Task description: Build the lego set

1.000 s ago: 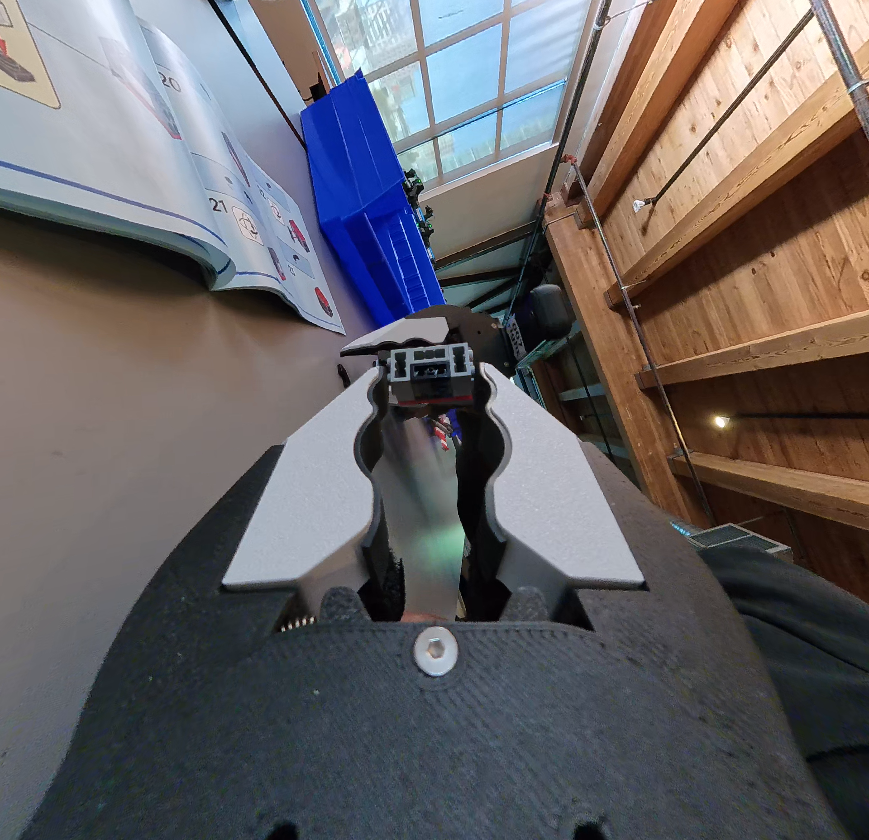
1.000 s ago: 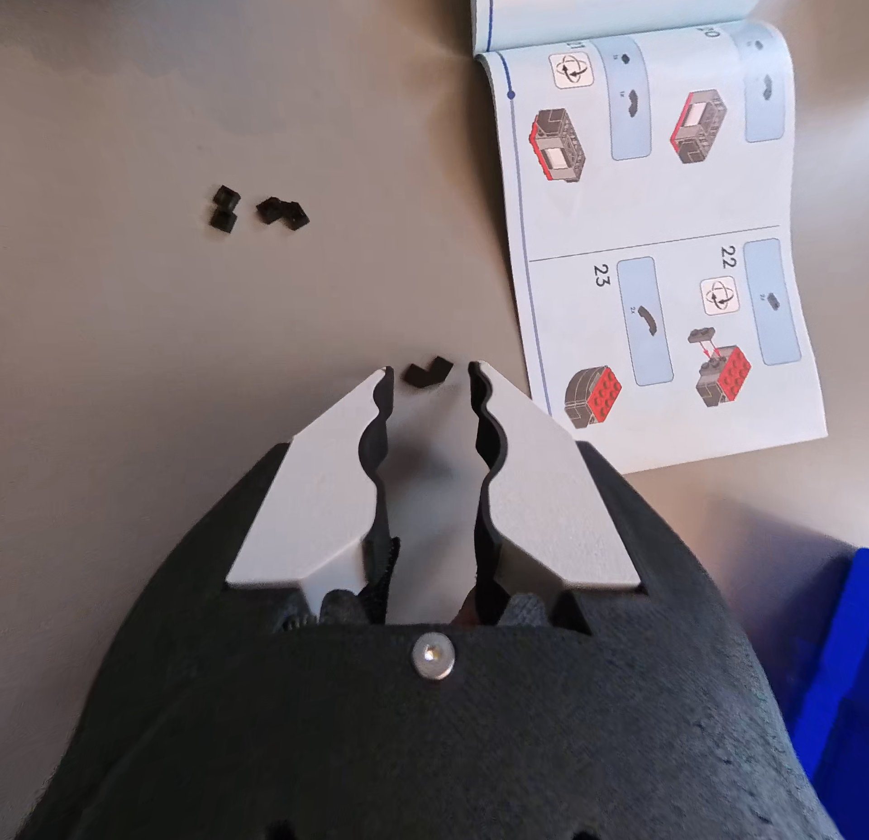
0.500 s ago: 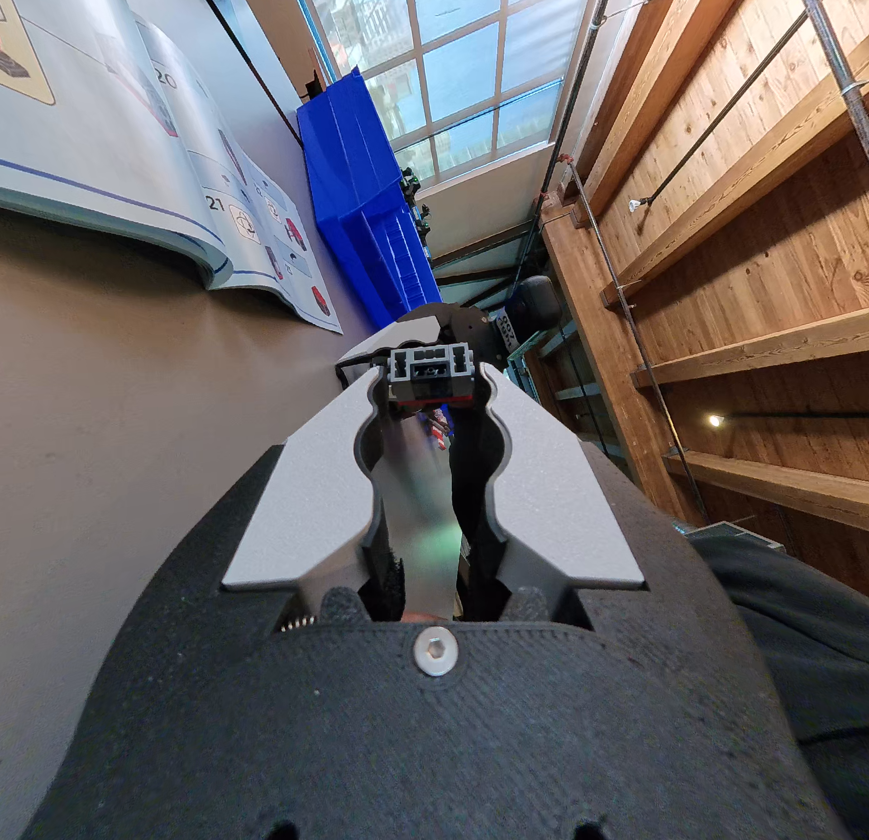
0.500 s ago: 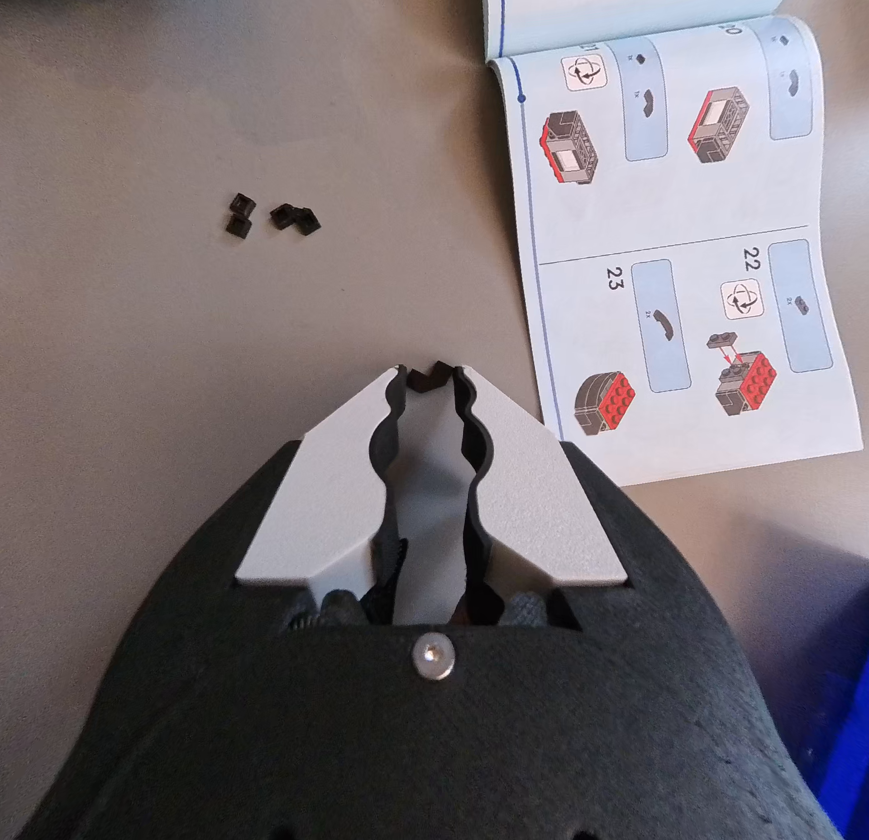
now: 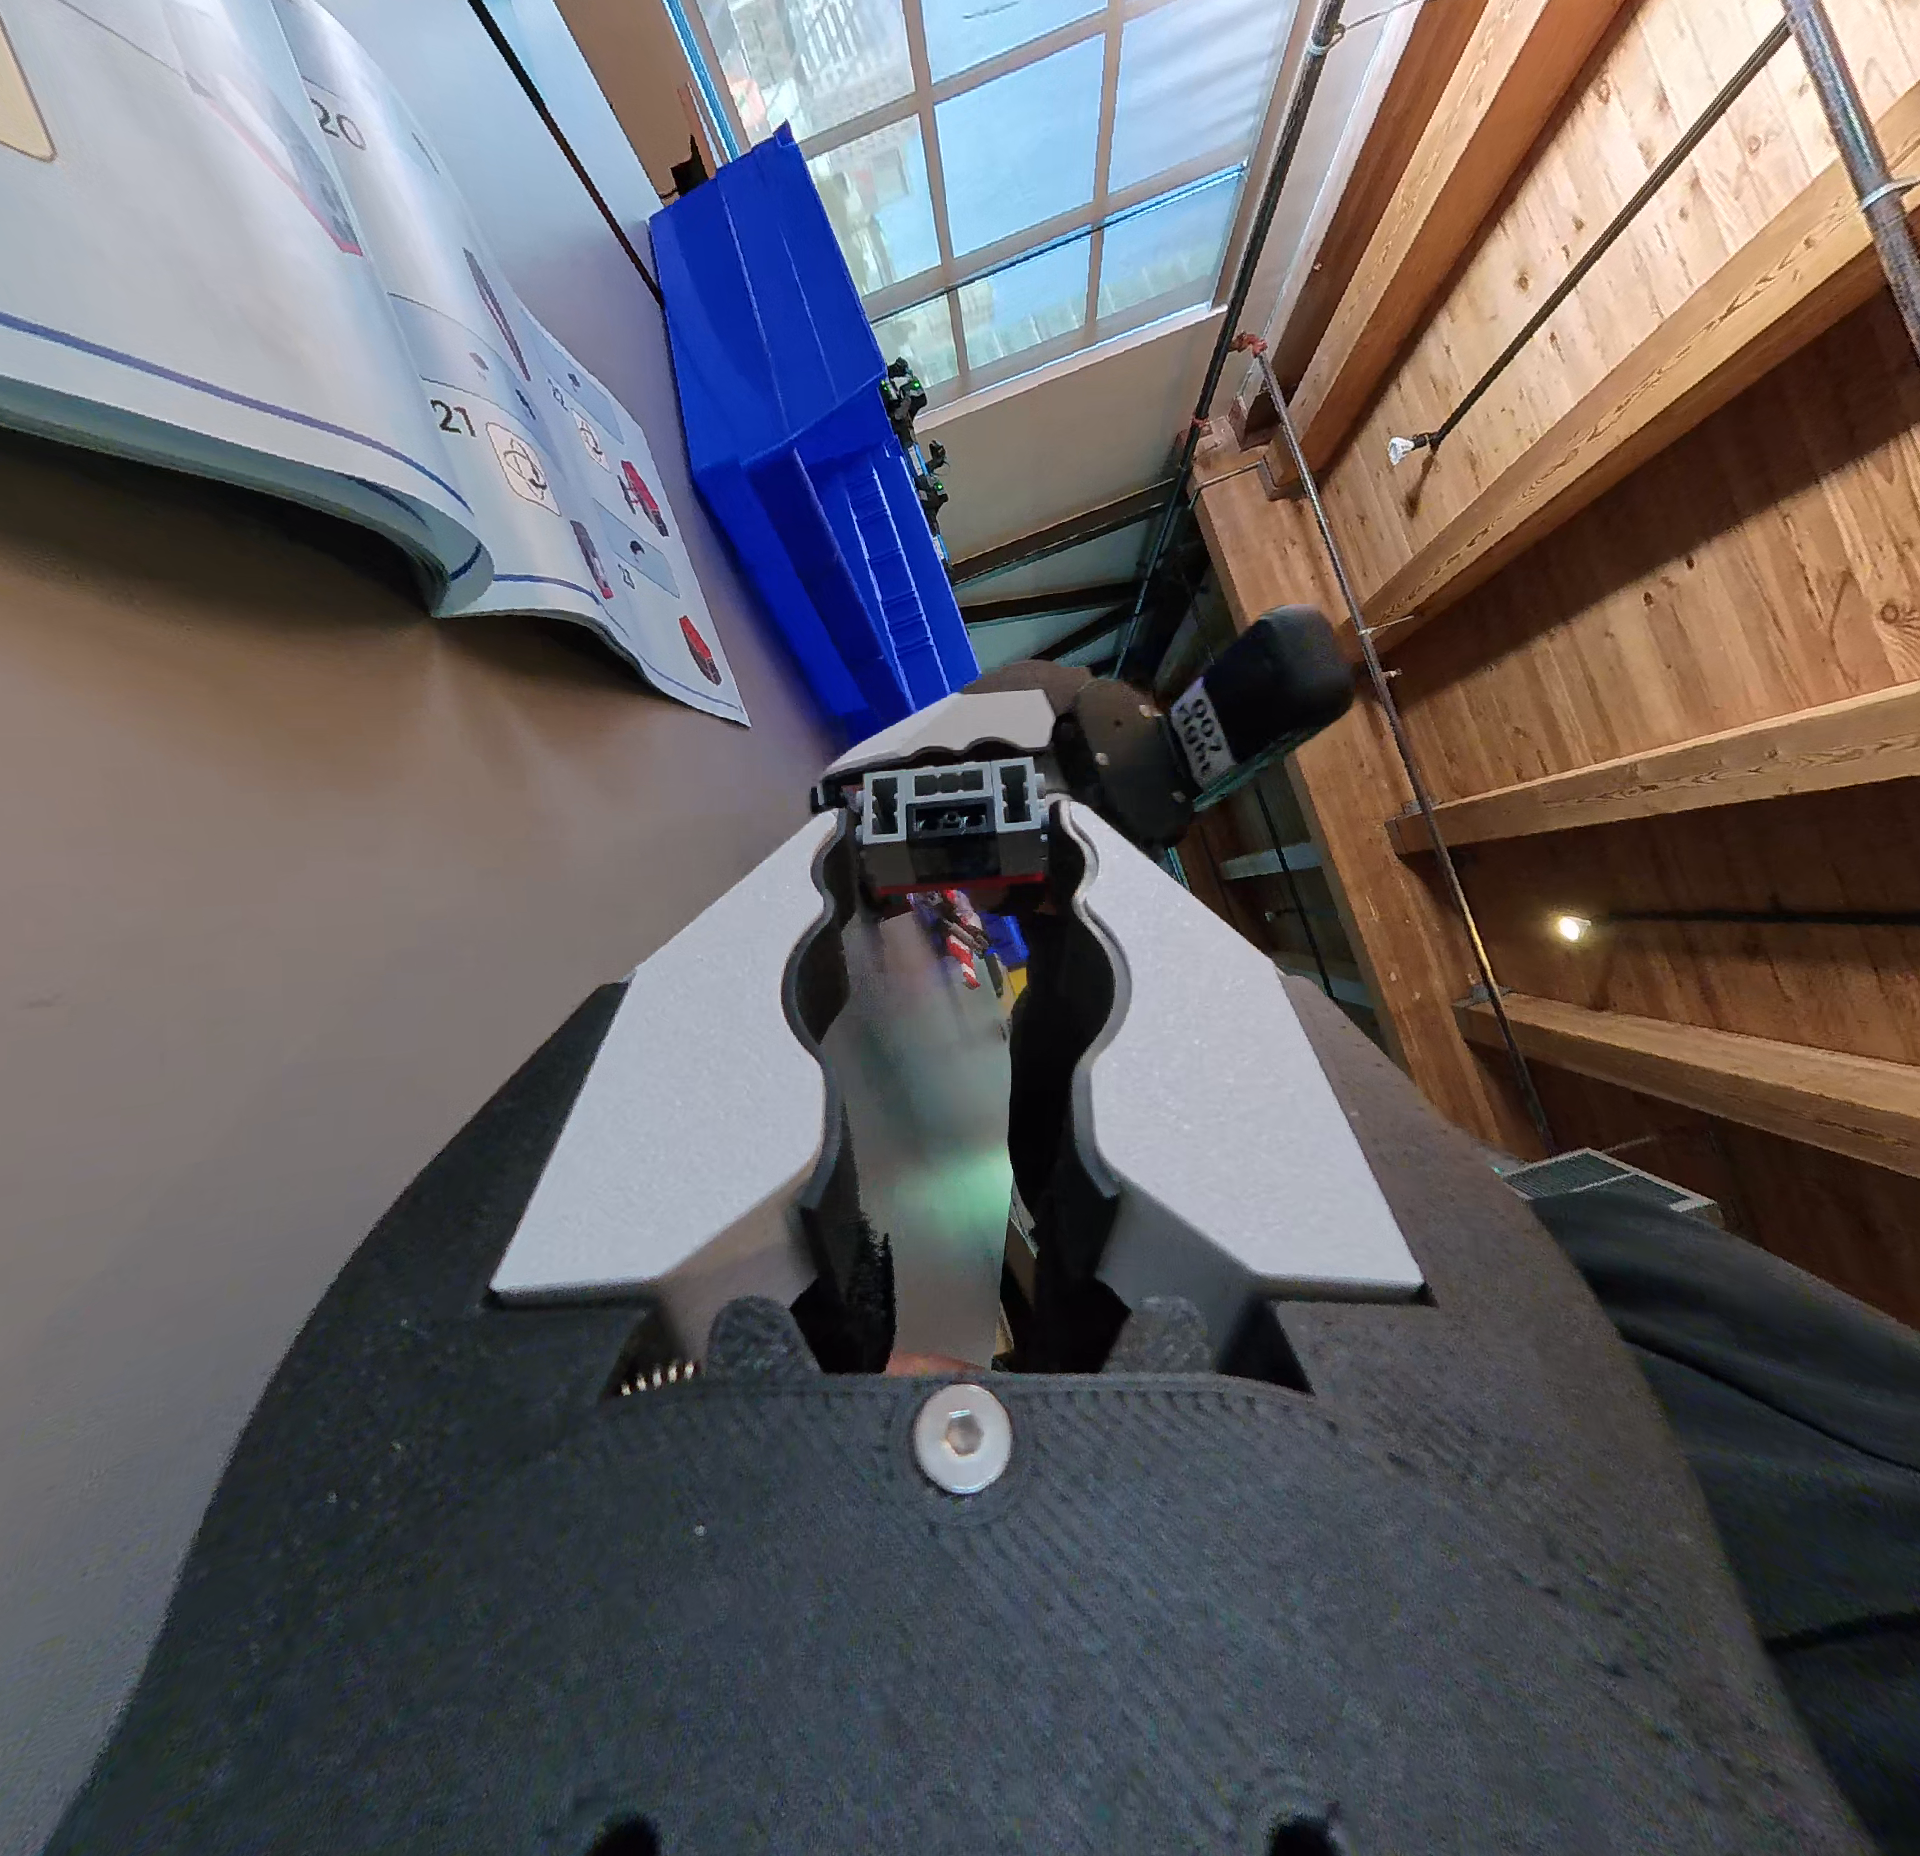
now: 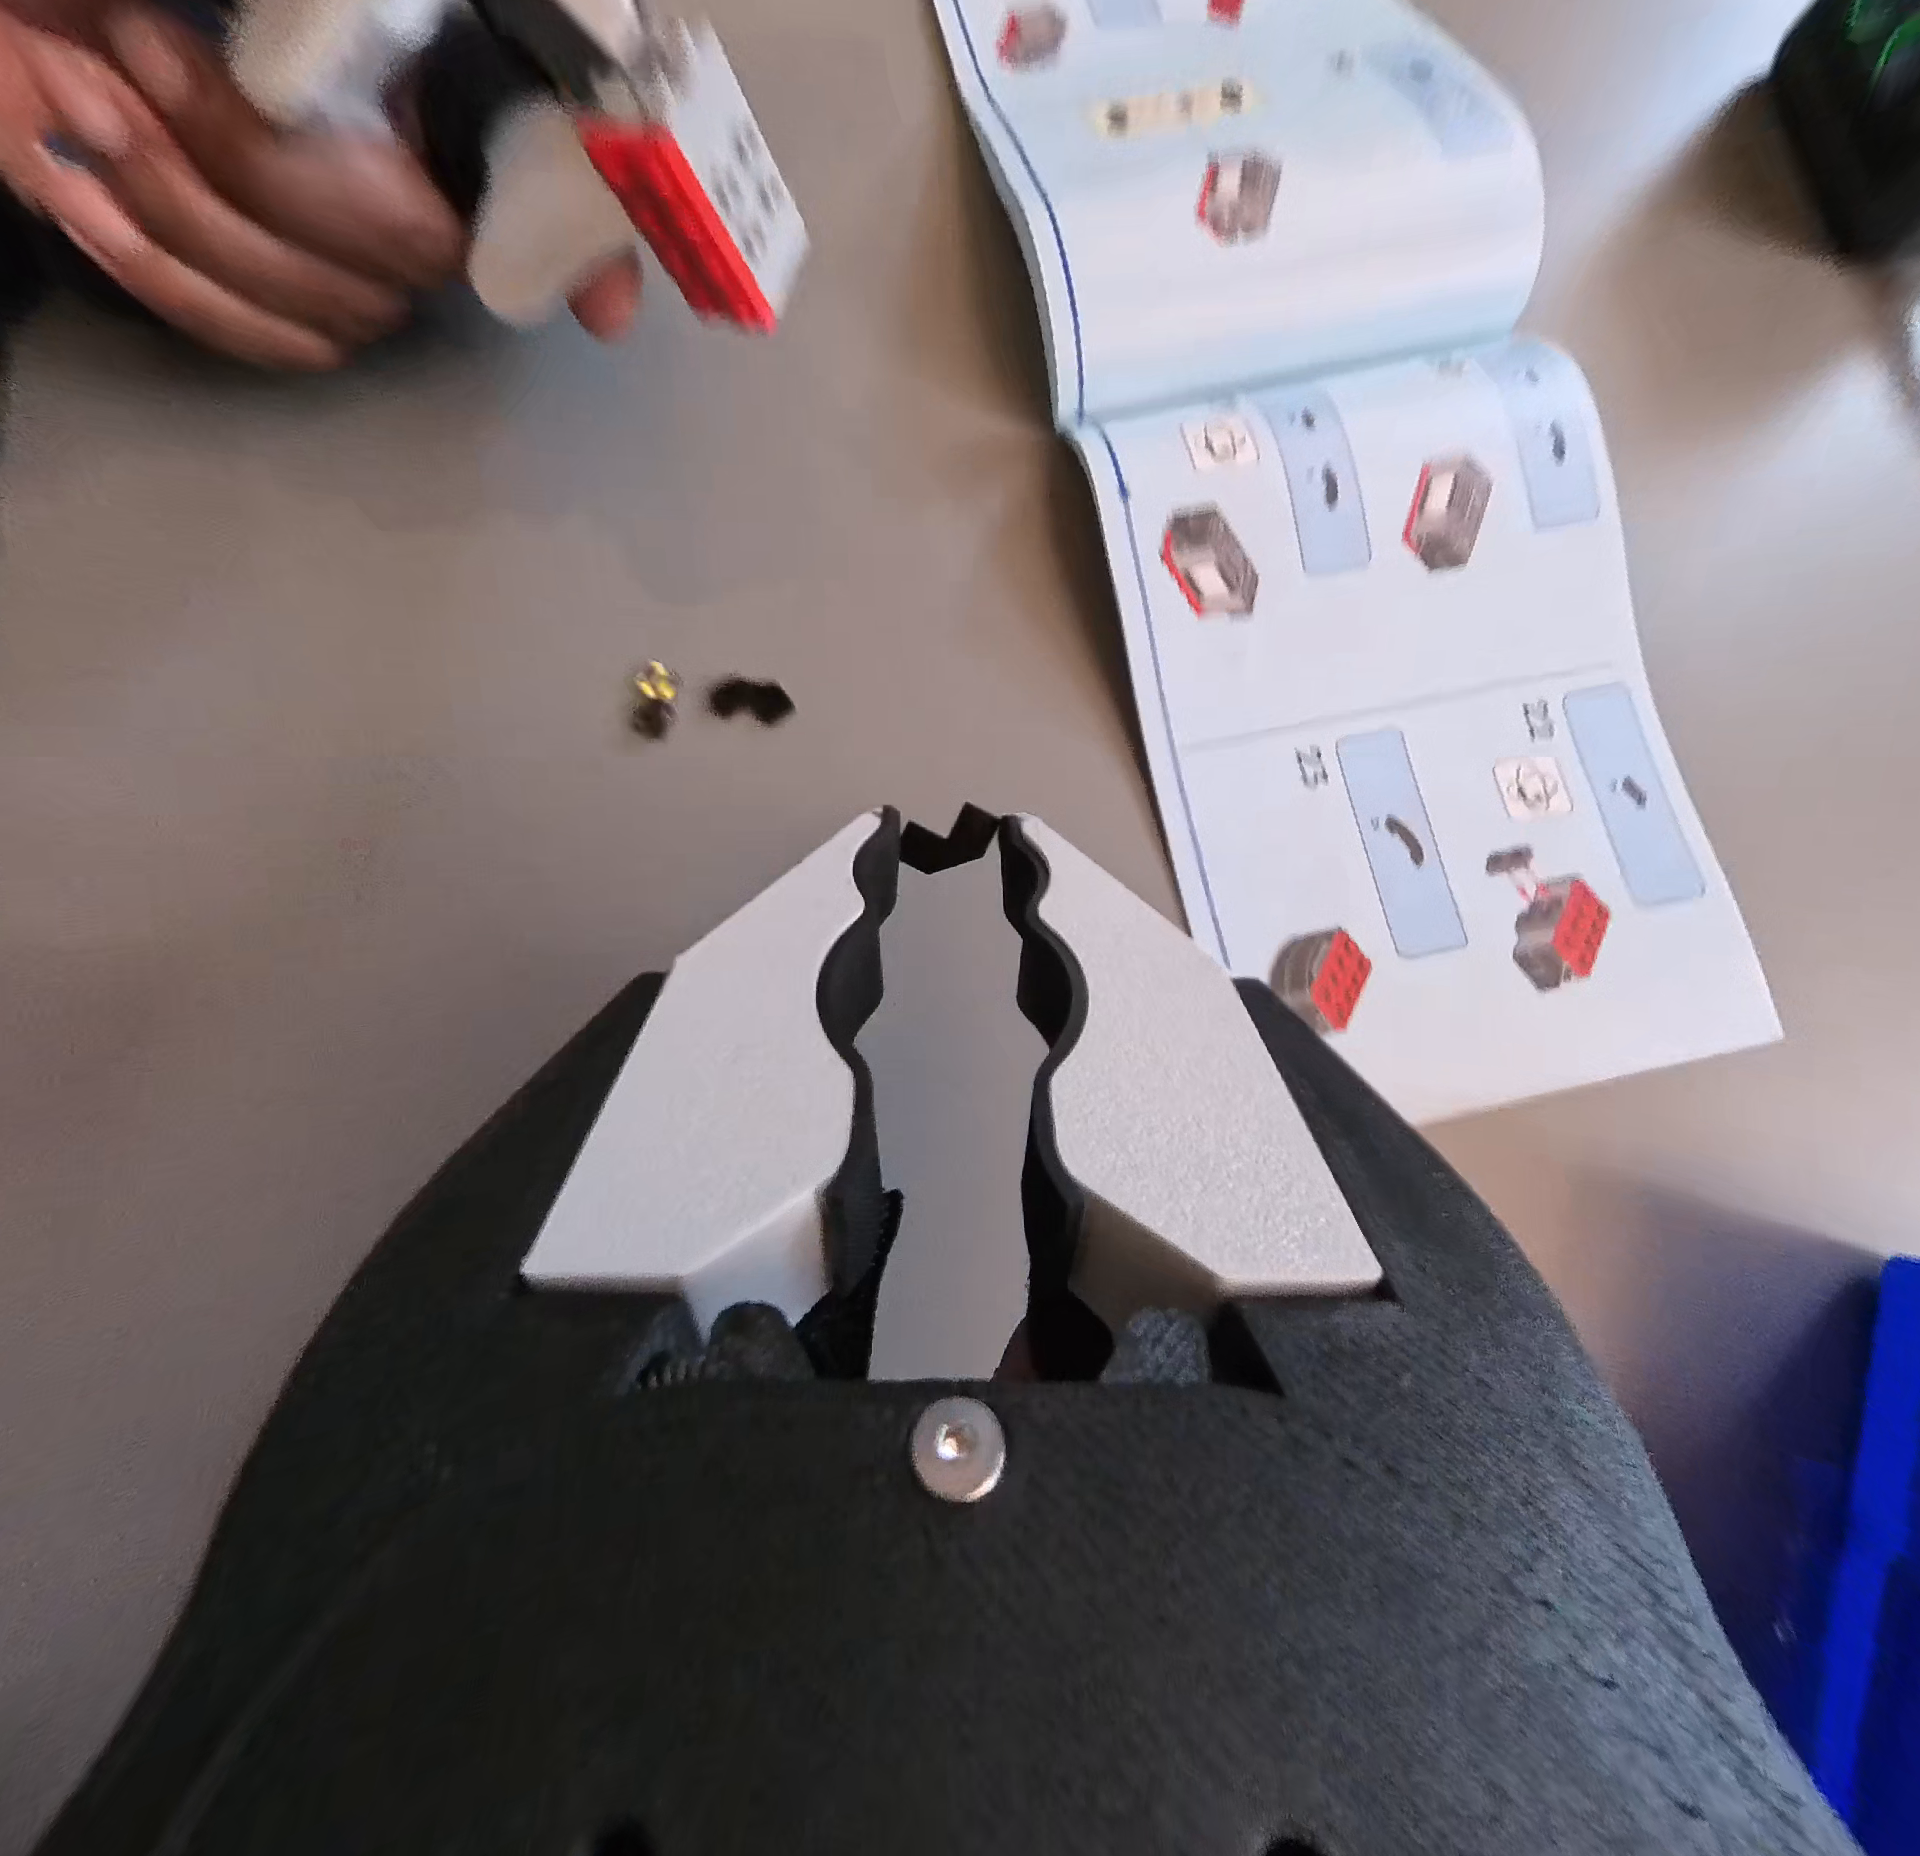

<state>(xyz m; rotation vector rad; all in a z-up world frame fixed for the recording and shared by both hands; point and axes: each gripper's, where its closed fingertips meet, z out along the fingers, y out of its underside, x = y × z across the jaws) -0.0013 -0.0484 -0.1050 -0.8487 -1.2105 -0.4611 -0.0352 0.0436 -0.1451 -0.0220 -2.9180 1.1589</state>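
Note:
My left gripper is shut on a small grey, black and red lego assembly, held in the air with its hollow underside toward the camera. In the right wrist view that assembly shows blurred at the upper left, in the left gripper with a hand behind it. My right gripper is shut on a small black angled lego piece, lifted above the table. In the left wrist view the right gripper's grey finger sits just behind the assembly. Several small black pieces lie on the brown table.
An open instruction booklet lies on the table to the right; it also shows in the left wrist view. A blue bin stands beyond it, its corner at the right wrist view's lower right. Wooden shelves line the wall. My right fingertips sit around 11 centimetres from my left ones.
My right gripper closed on the black angled piece and lifted it off the table. It has pulled back and up, bringing the left gripper and its assembly into view.

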